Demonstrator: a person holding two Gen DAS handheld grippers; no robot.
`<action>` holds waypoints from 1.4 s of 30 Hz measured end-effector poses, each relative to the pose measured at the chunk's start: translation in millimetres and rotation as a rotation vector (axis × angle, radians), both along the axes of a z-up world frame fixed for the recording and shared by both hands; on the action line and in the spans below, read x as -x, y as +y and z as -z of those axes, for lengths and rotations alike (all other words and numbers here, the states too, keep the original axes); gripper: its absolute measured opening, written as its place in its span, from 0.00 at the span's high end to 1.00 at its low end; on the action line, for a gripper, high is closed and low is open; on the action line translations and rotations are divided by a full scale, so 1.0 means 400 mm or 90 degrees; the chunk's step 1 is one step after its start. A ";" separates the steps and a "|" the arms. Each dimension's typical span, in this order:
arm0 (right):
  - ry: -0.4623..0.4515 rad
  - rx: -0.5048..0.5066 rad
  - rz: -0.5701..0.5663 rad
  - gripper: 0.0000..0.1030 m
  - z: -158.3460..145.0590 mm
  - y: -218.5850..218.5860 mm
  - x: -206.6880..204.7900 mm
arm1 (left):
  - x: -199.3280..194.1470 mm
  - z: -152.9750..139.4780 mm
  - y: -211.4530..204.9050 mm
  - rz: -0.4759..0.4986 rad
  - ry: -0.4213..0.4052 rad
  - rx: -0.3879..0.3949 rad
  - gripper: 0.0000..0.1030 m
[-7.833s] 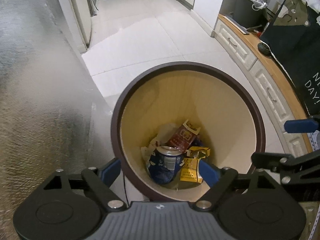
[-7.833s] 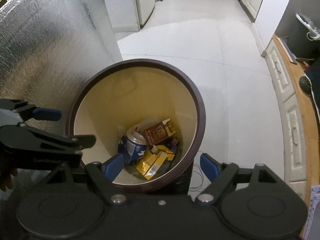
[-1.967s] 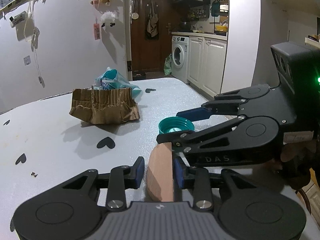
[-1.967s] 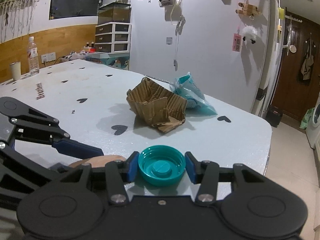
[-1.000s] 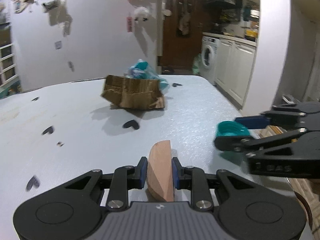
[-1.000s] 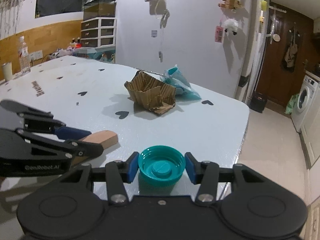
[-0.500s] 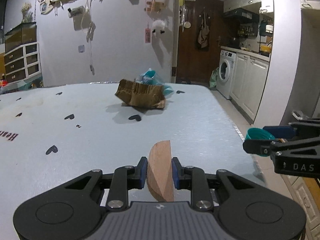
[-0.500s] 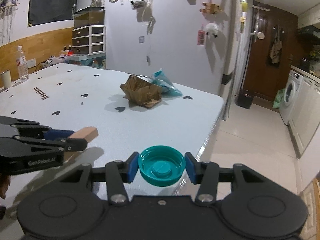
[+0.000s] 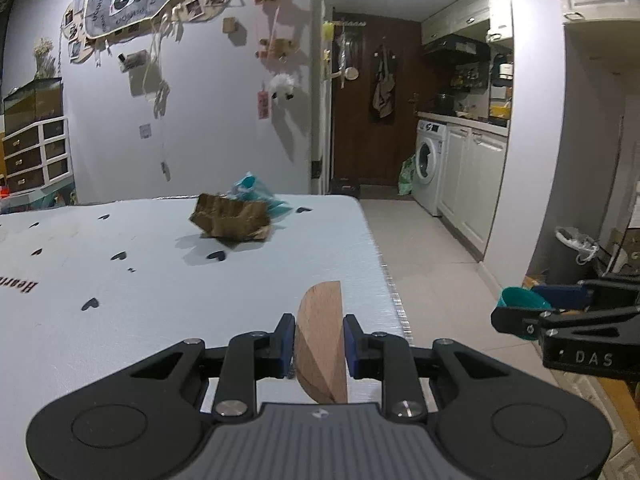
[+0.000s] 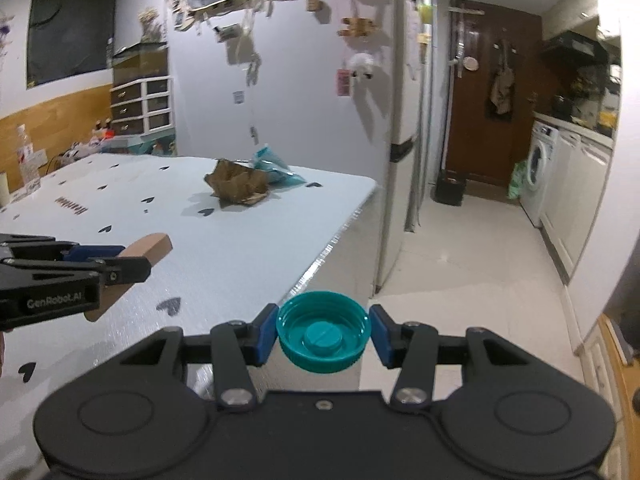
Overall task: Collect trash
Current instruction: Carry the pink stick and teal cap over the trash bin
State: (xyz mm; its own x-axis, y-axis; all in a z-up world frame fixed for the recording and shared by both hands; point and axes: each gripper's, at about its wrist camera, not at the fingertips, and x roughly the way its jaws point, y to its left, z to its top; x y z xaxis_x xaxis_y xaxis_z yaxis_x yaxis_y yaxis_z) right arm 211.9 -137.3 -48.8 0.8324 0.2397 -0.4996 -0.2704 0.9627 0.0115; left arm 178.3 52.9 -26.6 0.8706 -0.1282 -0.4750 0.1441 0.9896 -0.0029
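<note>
In the left wrist view, the left gripper [image 9: 319,344] is closed on a wooden piece [image 9: 321,340]: both blue pads press its flat sides, so the jaws stand only narrowly apart. The piece is a thin, pale brown slab with a rounded top edge, held on edge above the near right corner of the white table [image 9: 160,280]. Far on the table lie a crumpled cardboard piece [image 9: 232,222] and, just behind it and touching, a teal plastic wrapper [image 9: 256,196]. At the right edge the right gripper [image 9: 520,306] shows side-on beyond the table's edge, over the floor, with a teal rim between its fingers.

In the right wrist view, the right gripper [image 10: 323,334] is closed on a teal bottle cap [image 10: 323,332], its pads pressing the ribbed rim from both sides, jaws about half apart. The cap faces hollow side up, with a round plug in its middle, and hangs over the table's right edge. This view shows the cap's inside, which the other does not. To the left the left gripper [image 10: 132,258] appears from the side, the wooden piece [image 10: 150,246] jutting from its tips above the tabletop. The cardboard piece [image 10: 236,188] and wrapper [image 10: 276,172] sit far on the table [image 10: 240,248].
</note>
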 end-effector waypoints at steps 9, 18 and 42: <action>-0.004 -0.008 0.044 0.52 0.018 -0.112 0.097 | 0.063 0.010 -0.138 0.055 -0.008 -0.005 0.74; 0.029 -0.016 0.123 0.52 0.100 -0.262 0.171 | 0.093 0.076 -0.297 0.123 0.019 -0.011 0.74; 0.267 -0.054 0.242 0.52 0.544 -0.397 0.114 | -0.074 0.483 -0.509 0.198 0.274 -0.044 0.74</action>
